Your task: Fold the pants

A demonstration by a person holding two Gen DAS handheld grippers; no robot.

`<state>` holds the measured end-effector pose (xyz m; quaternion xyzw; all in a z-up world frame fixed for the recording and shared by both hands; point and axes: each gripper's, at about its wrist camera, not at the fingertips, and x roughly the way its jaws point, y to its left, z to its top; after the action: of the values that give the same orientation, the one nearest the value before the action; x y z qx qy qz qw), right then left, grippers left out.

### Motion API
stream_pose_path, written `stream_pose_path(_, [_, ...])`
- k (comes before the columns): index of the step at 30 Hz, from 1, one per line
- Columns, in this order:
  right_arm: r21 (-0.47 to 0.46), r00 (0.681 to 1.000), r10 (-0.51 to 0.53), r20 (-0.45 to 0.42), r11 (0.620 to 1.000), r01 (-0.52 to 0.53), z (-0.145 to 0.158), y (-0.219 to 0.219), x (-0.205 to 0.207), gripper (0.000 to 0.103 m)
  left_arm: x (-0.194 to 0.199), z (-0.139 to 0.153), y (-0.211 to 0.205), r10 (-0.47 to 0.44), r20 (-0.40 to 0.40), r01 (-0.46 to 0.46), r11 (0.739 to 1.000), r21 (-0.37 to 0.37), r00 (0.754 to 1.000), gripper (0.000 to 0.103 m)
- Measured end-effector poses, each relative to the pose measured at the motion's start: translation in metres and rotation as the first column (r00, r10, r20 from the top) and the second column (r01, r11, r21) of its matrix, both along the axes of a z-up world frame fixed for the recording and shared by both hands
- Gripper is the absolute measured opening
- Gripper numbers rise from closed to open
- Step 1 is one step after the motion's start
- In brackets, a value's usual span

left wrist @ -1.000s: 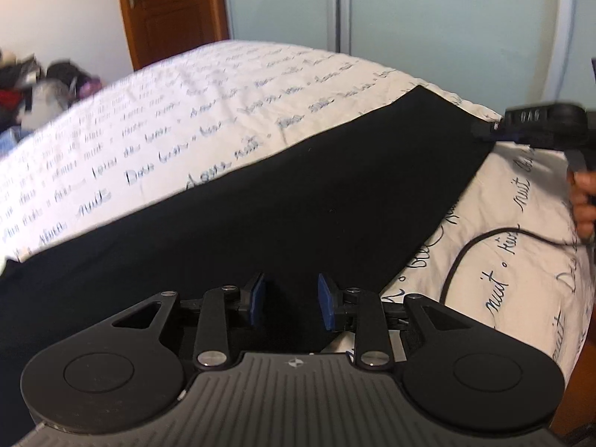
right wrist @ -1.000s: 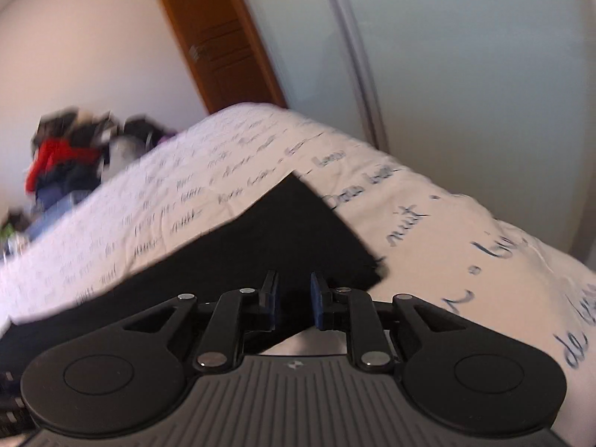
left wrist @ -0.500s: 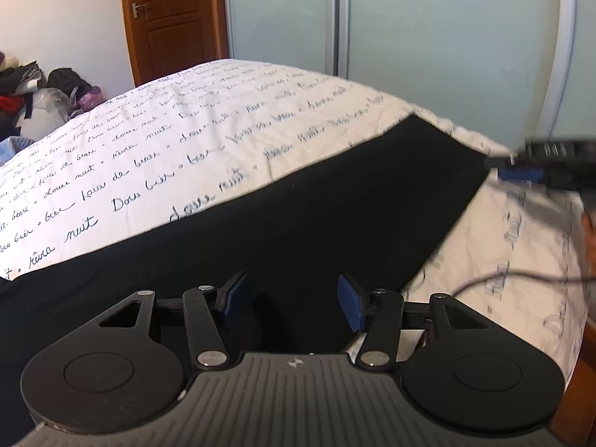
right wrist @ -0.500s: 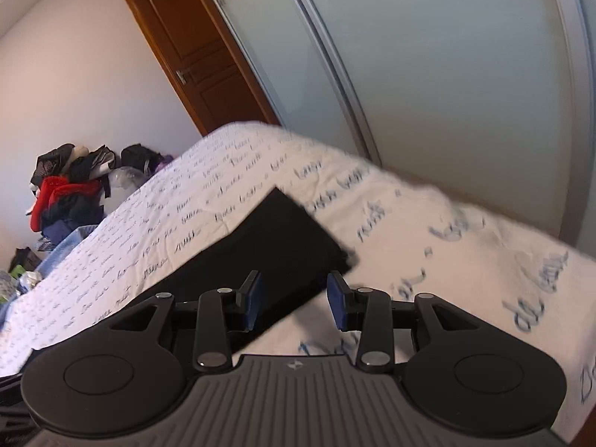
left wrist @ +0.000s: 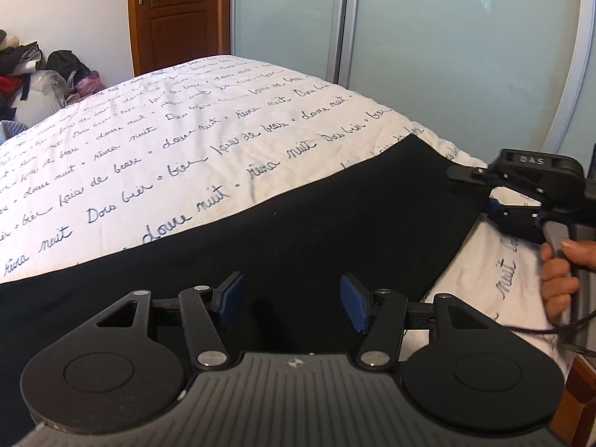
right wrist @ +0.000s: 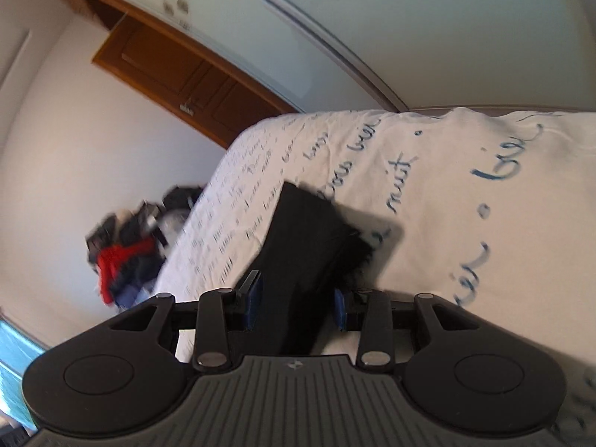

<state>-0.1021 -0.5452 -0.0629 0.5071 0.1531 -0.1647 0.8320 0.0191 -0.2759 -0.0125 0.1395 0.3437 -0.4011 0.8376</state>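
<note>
Nearest to us, the left tongs (left wrist: pixel 290 307) stand wide, blue pads well apart, nothing between them; their jaws have just been opening and they hover over the near stretch of the black pants (left wrist: pixel 298 231). We judge they have let the cloth go so it can settle flat. The pants lie spread in a long dark band across the bed (left wrist: pixel 186 141), from the near left edge out toward the far right corner, on the white cover printed with blue script. Out at that far end the right tongs (left wrist: pixel 495 205) show in the left view, gripped by a hand (left wrist: pixel 558 272) around the handle, with a cable trailing off below. In the right wrist view the picture is rolled sideways, and the right tongs (right wrist: pixel 296 301) stand at a middling gap, their jaws having just opened; the end of the pants (right wrist: pixel 309 231) runs up between the pads, bunched and slightly lifted at its corner. We cannot tell whether the pads press on it; a gap seems to show on both sides, so we judge it loose. Beyond the bed, a heap of clothes (left wrist: pixel 33 70) sits by a wooden door (left wrist: pixel 178 11) and frosted sliding panels (left wrist: pixel 447 56).
</note>
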Motion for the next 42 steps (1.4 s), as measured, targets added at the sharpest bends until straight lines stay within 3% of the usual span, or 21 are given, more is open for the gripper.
stream_pose_path(5, [0.001,0.998,-0.052,0.017,0.999,0.052,-0.003,-0.014,0.017,0.035,0.005,0.0,-0.009,0.007,-0.011,-0.007,1.0,-0.006,1.0,0.064])
stream_pose_path(6, [-0.008,0.998,-0.059,0.013,0.998,0.059,-0.002,-0.014,0.018,0.033,0.006,0.0,-0.01,0.006,-0.017,-0.006,1.0,-0.006,1.0,0.064])
stream_pose_path(7, [-0.019,0.998,-0.061,0.008,0.998,0.061,-0.001,-0.015,0.02,0.025,0.007,-0.001,-0.011,0.005,-0.024,-0.005,1.0,-0.006,1.0,0.064])
stream_pose_path(8, [-0.045,0.999,-0.054,-0.003,0.998,0.054,0.001,-0.015,0.024,0.017,0.008,-0.002,-0.011,0.005,-0.032,-0.005,1.0,-0.006,0.999,0.064])
stream_pose_path(13, [-0.258,0.996,0.007,-0.089,0.966,-0.03,0.02,0.003,0.035,0.014,0.025,-0.008,-0.012,0.033,-0.136,-0.039,0.998,-0.04,0.99,0.062])
stream_pose_path(16, [-0.437,0.985,0.04,-0.167,0.893,-0.11,0.035,0.025,0.046,0.013,0.04,-0.012,-0.01,0.051,-0.252,-0.079,0.992,-0.101,0.967,0.061])
stream_pose_path(20, [-0.601,0.965,0.081,-0.248,0.769,-0.219,0.047,0.057,0.059,0.013,0.059,-0.02,-0.008,0.055,-0.406,-0.144,0.971,-0.191,0.912,0.063])
stream_pose_path(23, [-0.686,0.947,0.113,-0.3,0.665,-0.297,0.051,0.085,0.066,0.013,0.072,-0.026,-0.007,0.027,-0.529,-0.192,0.947,-0.259,0.848,0.068])
stream_pose_path(26, [-0.754,0.929,0.138,-0.342,0.55,-0.36,0.053,0.115,0.069,0.013,0.082,-0.034,-0.004,-0.025,-0.644,-0.25,0.909,-0.332,0.765,0.075])
stream_pose_path(28, [-0.786,0.917,0.155,-0.367,0.475,-0.395,0.055,0.133,0.069,0.013,0.087,-0.039,-0.003,-0.056,-0.702,-0.292,0.884,-0.366,0.71,0.077])
stream_pose_path(30, [-0.805,0.907,0.184,-0.38,0.418,-0.422,0.056,0.15,0.067,0.013,0.091,-0.044,0.0,-0.079,-0.737,-0.325,0.863,-0.388,0.671,0.078])
stream_pose_path(36, [-0.83,0.876,0.267,-0.402,0.298,-0.472,0.056,0.194,0.064,0.013,0.1,-0.052,0.007,-0.082,-0.787,-0.4,0.826,-0.397,0.612,0.075])
stream_pose_path(39, [-0.835,0.859,0.293,-0.42,0.245,-0.492,0.054,0.209,0.065,0.013,0.103,-0.055,0.012,-0.063,-0.798,-0.426,0.819,-0.384,0.599,0.062])
stream_pose_path(41, [-0.835,0.844,0.298,-0.446,0.201,-0.512,0.05,0.218,0.065,0.013,0.106,-0.058,0.014,-0.047,-0.801,-0.433,0.822,-0.371,0.597,0.046])
stream_pose_path(42, [-0.834,0.837,0.292,-0.462,0.177,-0.522,0.048,0.222,0.065,0.013,0.106,-0.059,0.016,-0.042,-0.801,-0.433,0.824,-0.365,0.597,0.043])
